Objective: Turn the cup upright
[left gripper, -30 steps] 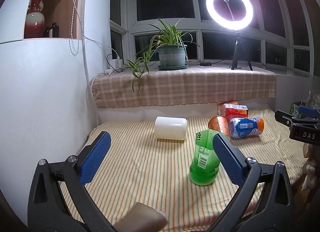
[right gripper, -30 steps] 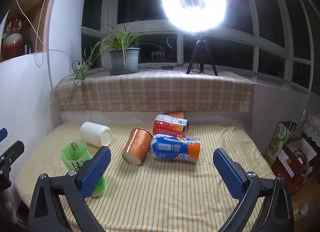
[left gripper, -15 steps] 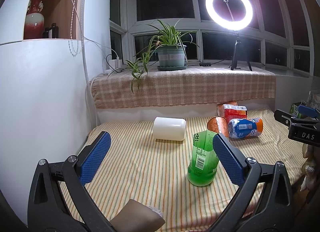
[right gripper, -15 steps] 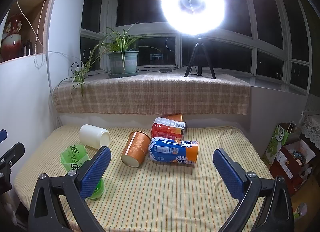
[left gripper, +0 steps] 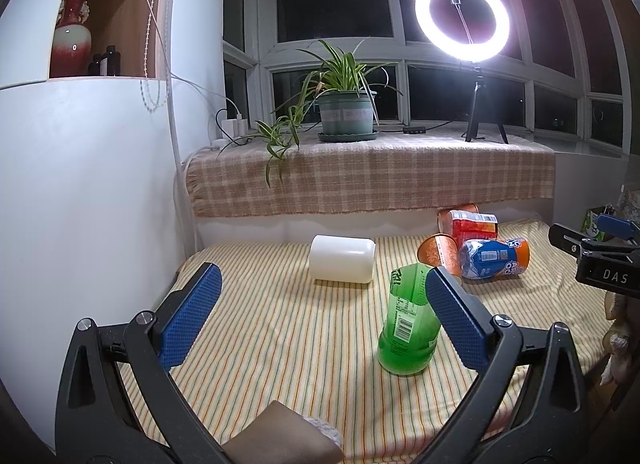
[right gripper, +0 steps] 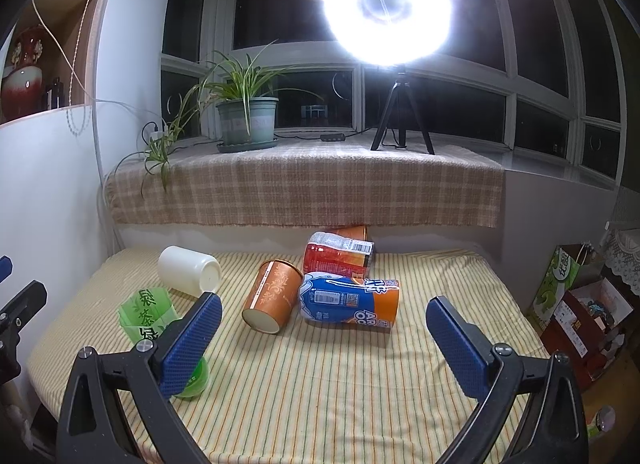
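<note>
A green cup (left gripper: 408, 324) stands upright on the striped tablecloth; it also shows in the right wrist view (right gripper: 150, 314), partly behind my right gripper's left finger. A white cup (left gripper: 342, 258) (right gripper: 190, 271), a copper cup (right gripper: 272, 296) (left gripper: 438, 250), a blue-orange cup (right gripper: 348, 300) (left gripper: 494, 258) and a red cup (right gripper: 338, 254) (left gripper: 468, 221) lie on their sides further back. My left gripper (left gripper: 320, 304) is open and empty, near the table's front, the green cup by its right finger. My right gripper (right gripper: 324, 328) is open and empty, short of the lying cups.
A cloth-covered sill (left gripper: 372, 175) at the back carries a potted plant (left gripper: 346, 111) and a ring light on a tripod (left gripper: 464, 23). A white wall (left gripper: 80, 183) bounds the left. Boxes and bags (right gripper: 576, 300) stand right of the table.
Both grippers have drawn back and risen slightly; the cups sit a little lower and farther in view. The green cup stays standing. Both grippers stay open.
</note>
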Available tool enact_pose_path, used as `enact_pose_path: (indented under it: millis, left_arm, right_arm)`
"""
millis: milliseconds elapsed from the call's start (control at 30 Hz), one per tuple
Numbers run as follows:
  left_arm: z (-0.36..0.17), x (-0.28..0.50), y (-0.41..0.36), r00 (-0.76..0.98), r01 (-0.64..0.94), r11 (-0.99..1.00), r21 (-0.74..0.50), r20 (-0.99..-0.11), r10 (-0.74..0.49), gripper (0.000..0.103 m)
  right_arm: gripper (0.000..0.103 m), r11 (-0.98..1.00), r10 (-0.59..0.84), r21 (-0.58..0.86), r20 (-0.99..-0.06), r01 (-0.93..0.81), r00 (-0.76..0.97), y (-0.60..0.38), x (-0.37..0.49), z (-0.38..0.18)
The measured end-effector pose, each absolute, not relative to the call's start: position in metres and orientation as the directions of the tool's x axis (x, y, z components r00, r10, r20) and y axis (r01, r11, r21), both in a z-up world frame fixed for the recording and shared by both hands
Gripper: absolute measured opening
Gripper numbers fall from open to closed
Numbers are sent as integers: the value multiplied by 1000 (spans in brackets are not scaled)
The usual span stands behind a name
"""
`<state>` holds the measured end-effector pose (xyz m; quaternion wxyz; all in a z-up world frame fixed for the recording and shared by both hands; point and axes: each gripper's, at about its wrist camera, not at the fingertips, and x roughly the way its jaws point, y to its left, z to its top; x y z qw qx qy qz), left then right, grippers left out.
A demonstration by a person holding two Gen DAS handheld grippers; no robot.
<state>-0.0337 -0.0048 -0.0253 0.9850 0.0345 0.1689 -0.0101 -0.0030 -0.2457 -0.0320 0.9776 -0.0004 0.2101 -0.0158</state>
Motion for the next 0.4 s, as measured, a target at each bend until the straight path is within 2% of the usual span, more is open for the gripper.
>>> enact_pose_path:
  millis: [400]
  left_arm:
    - [-25,-32,2,946,17,998,59,-325,3,103]
  right_arm:
    - [103,1000,-23,-11,-418,20,908,-245,3,-35]
